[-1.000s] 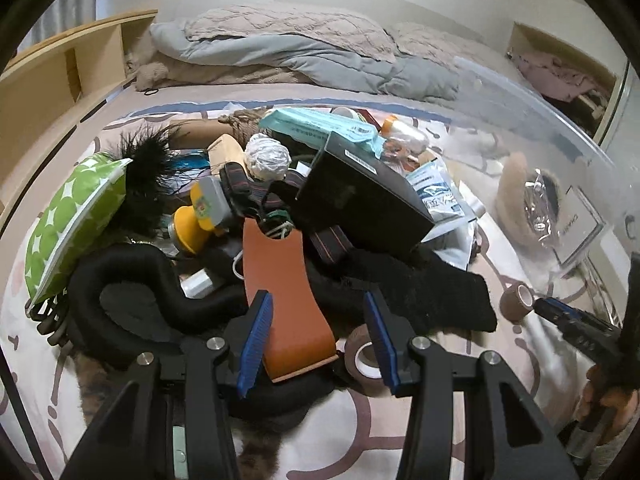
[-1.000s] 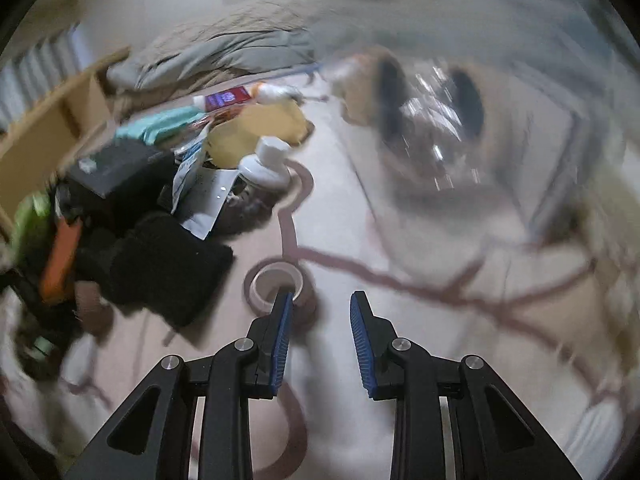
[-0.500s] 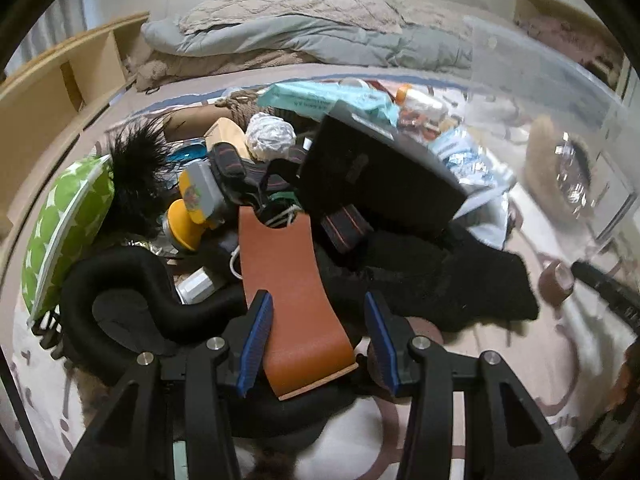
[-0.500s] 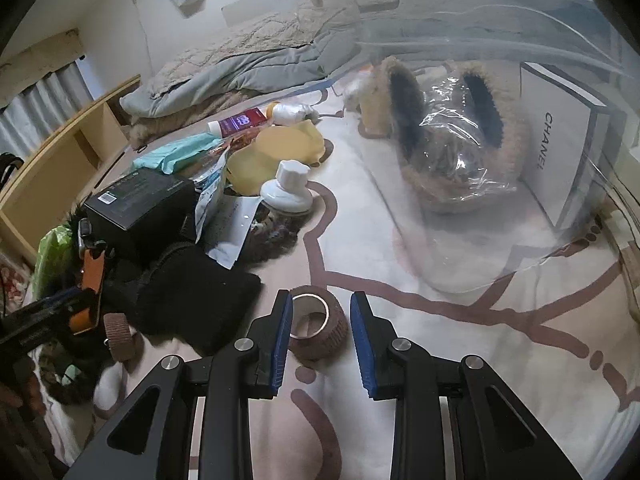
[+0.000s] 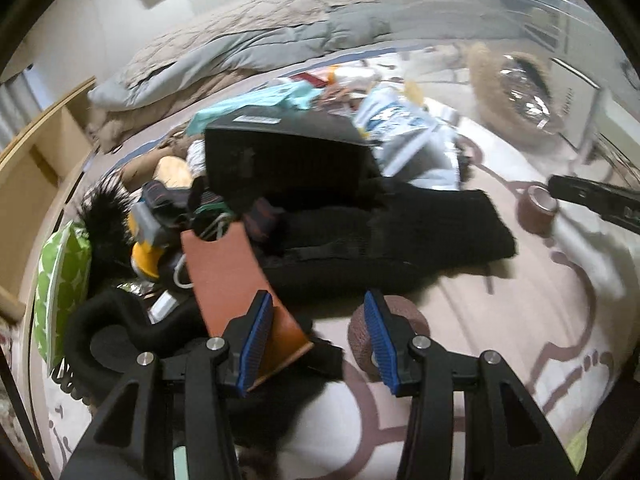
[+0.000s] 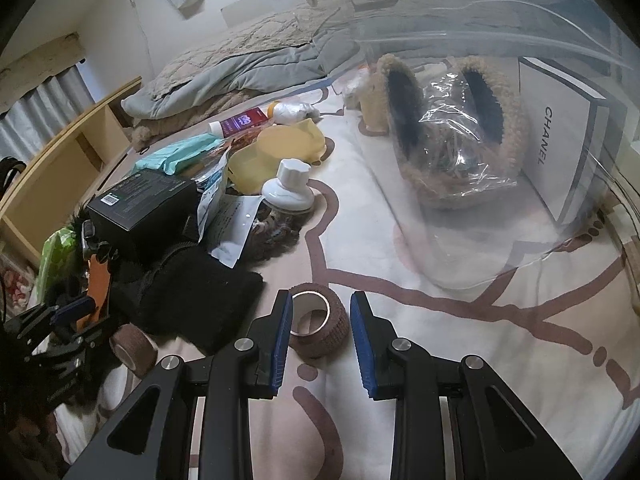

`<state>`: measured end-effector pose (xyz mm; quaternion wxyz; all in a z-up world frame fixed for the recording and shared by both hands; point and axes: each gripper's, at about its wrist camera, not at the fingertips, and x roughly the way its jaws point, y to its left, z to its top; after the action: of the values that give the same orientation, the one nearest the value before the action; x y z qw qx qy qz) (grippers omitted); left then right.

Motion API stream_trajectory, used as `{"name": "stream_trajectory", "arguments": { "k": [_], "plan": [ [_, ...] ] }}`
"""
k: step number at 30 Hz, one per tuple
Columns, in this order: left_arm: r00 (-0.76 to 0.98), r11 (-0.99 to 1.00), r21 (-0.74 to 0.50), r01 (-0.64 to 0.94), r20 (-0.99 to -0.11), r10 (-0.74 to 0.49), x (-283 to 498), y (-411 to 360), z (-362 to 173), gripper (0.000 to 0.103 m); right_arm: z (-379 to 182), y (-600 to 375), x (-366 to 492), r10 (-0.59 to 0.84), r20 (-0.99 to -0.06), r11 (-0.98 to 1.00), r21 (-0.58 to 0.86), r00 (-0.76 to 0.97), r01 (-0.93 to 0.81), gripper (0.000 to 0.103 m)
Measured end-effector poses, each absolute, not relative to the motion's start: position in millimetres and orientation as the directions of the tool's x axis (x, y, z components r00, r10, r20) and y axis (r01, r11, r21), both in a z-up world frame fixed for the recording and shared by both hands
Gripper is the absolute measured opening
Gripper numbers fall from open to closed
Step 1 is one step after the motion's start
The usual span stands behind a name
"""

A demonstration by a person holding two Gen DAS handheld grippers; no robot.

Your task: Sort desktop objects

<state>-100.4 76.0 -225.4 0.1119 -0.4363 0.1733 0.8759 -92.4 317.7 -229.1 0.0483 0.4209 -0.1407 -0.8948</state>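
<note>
Right wrist view: the right gripper (image 6: 320,334) points down at a patterned bedsheet (image 6: 440,360), its 2 blue pads (image 6: 280,332) closed against either side of a brown bandage roll (image 6: 332,330), pinching it. The roll lies on its side on the sheet, its open core facing up and away, just beside a black knitted cloth (image 6: 192,296) and in front of a clear plastic bin (image 6: 460,256). The bin holds fuzzy earmuffs (image 6: 452,136) in a plastic wrap and a white Chanel box (image 6: 560,136).

From the left wrist view, the left gripper (image 5: 316,344) hangs over the edge of the clutter pile with its fingers spread and nothing pinched. Its left pad overlaps the near end of an orange-brown flat strip (image 5: 228,268); its right pad stands in front of a second brown roll (image 5: 404,320) resting on the sheet. Whether either pad touches, I cannot tell. A black box (image 5: 280,160) sits at the top of the pile.
</note>
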Motion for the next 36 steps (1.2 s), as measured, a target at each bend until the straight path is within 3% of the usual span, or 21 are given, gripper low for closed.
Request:
{"name": "stream_trajectory", "arguments": {
  "k": [7, 8, 10, 15, 18, 20, 21, 30, 31, 32, 34, 36],
  "plan": [
    [-0.492, -0.895, 0.041, -0.445, -0.846, 0.206, -81, 85, -222, 0.047, -229, 318, -92, -0.206, -0.740, -0.955, 0.295, -0.641, -0.034, 0.030],
    [-0.469, -0.889, 0.013, -0.459, -0.853, 0.229, -77, 86, -223, 0.051, -230, 319, -92, -0.206, -0.740, -0.954, 0.296, -0.640, -0.035, 0.030],
    [-0.424, -0.882, -0.037, -0.470, -0.867, 0.263, -71, 91, -228, 0.052, -231, 320, -92, -0.206, -0.741, -0.954, 0.298, -0.639, -0.038, 0.030],
    [-0.345, -0.884, -0.093, -0.459, -0.898, 0.273, -61, 93, -245, 0.052, -231, 322, -91, -0.211, -0.741, -0.951, 0.306, -0.637, -0.041, 0.030],
    [-0.360, -0.894, -0.110, -0.435, -0.889, 0.284, -56, 91, -243, 0.054, -230, 322, -90, -0.215, -0.735, -0.950, 0.311, -0.644, -0.039, 0.030],
    [-0.379, -0.912, -0.140, -0.386, -0.877, 0.295, -57, 84, -243, 0.072, -229, 325, -89, -0.212, -0.728, -0.948, 0.316, -0.652, -0.046, 0.030],
    [-0.380, -0.918, -0.150, -0.368, -0.876, 0.296, -58, 80, -244, 0.075, -228, 327, -89, -0.212, -0.726, -0.945, 0.322, -0.654, -0.051, 0.030],
    [-0.422, -0.940, -0.277, -0.201, -0.841, 0.338, -55, 65, -253, 0.075, -226, 328, -88, -0.237, -0.713, -0.936, 0.350, -0.660, -0.041, 0.031],
    [-0.430, -0.942, -0.278, -0.191, -0.839, 0.334, -53, 65, -254, 0.075, -226, 326, -88, -0.240, -0.712, -0.938, 0.346, -0.660, -0.033, 0.035],
    [-0.439, -0.945, -0.273, -0.181, -0.837, 0.326, -49, 68, -256, 0.075, -226, 324, -87, -0.236, -0.712, -0.941, 0.339, -0.661, -0.029, 0.054],
    [-0.447, -0.949, -0.265, -0.170, -0.837, 0.314, -45, 68, -260, 0.072, -225, 322, -86, -0.214, -0.711, -0.947, 0.319, -0.670, -0.036, 0.074],
    [-0.472, -0.958, -0.238, -0.162, -0.834, 0.287, -41, 73, -263, 0.072, -222, 321, -84, -0.205, -0.701, -0.951, 0.308, -0.683, -0.031, 0.074]
  ]
}}
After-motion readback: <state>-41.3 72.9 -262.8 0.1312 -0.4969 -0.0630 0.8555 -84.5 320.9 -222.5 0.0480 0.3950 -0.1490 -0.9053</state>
